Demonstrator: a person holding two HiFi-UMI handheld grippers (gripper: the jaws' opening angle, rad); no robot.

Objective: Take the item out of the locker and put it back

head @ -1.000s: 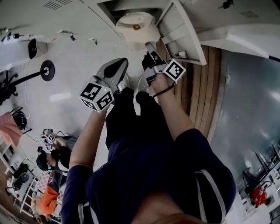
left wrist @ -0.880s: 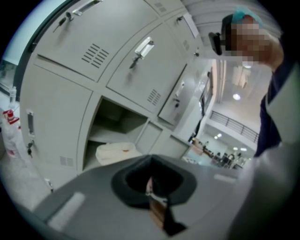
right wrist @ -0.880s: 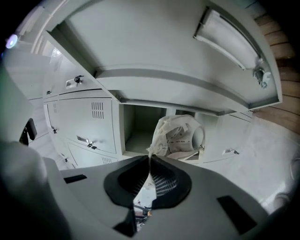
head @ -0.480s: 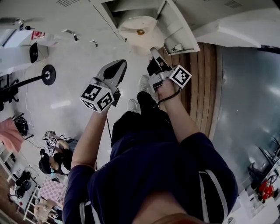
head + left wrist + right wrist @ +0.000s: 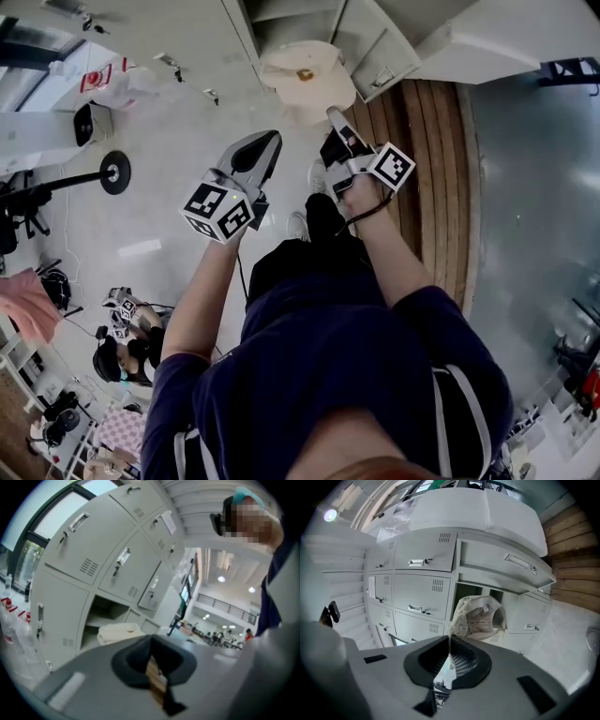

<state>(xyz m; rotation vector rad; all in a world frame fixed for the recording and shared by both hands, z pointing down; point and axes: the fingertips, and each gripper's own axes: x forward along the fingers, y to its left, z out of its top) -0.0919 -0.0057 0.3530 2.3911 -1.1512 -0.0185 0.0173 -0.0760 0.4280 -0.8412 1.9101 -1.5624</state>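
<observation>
A cream plastic bag [image 5: 307,75] with printed paper inside hangs in front of the open locker compartment [image 5: 281,14]. My right gripper [image 5: 334,114] is shut on the bag's thin top edge. In the right gripper view the bag [image 5: 480,616] rises from the right gripper [image 5: 449,641] before the dark opening [image 5: 466,592], under the swung-out door [image 5: 506,564]. My left gripper [image 5: 262,150] is held lower left of the bag, shut and empty. In the left gripper view the left gripper [image 5: 152,660] points toward the bag [image 5: 117,631] and the open compartment [image 5: 101,613].
Grey lockers [image 5: 422,592] with closed doors flank the open one. A wooden strip [image 5: 436,159] runs along the floor on the right. The person's legs and shoes [image 5: 298,225] are under the grippers. A stand with a round base [image 5: 114,172] and seated people [image 5: 127,328] are at the left.
The lockers have slid toward the top of the head view and the legs have shifted. The bag stays on the right gripper; both grippers' jaws are unchanged.
</observation>
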